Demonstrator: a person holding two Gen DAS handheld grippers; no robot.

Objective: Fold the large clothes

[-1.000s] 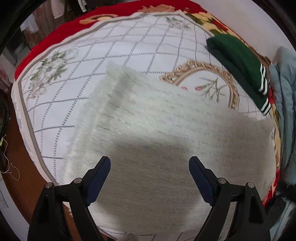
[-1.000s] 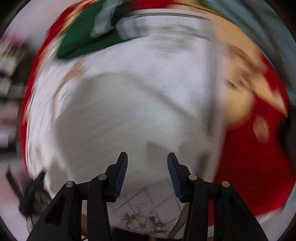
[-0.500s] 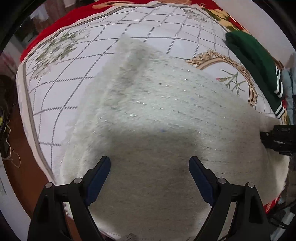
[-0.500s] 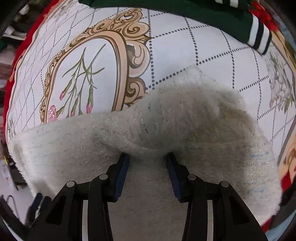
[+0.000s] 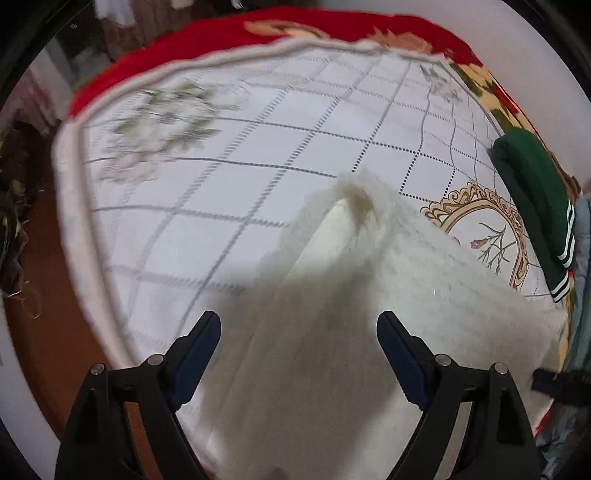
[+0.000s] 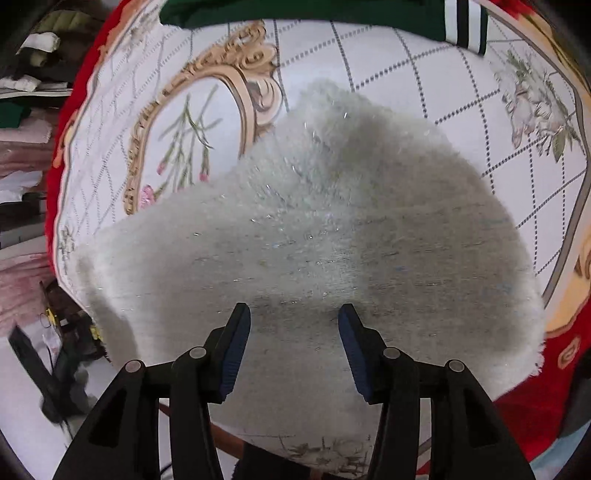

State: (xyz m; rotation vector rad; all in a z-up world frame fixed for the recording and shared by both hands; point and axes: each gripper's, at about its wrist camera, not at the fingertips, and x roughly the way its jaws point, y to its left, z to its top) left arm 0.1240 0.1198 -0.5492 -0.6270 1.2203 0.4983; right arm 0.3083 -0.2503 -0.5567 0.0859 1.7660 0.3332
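Note:
A fluffy white knitted garment lies on the bed's white patterned cover, with one corner raised into a peak. It fills the middle of the right wrist view. My left gripper is open wide, hovering above the garment's near left part, holding nothing. My right gripper is open, just above the garment's near edge, with no cloth between its pads. The right gripper's black body shows at the right edge of the left wrist view.
A folded dark green garment with white stripes lies at the far right of the bed, also in the right wrist view. A red blanket borders the cover. The bed edge and brown floor are at left. Clutter lies beside the bed.
The right gripper has opened wider and let the garment settle. The left gripper has swung left, so the garment now lies more to its right, with a corner standing up.

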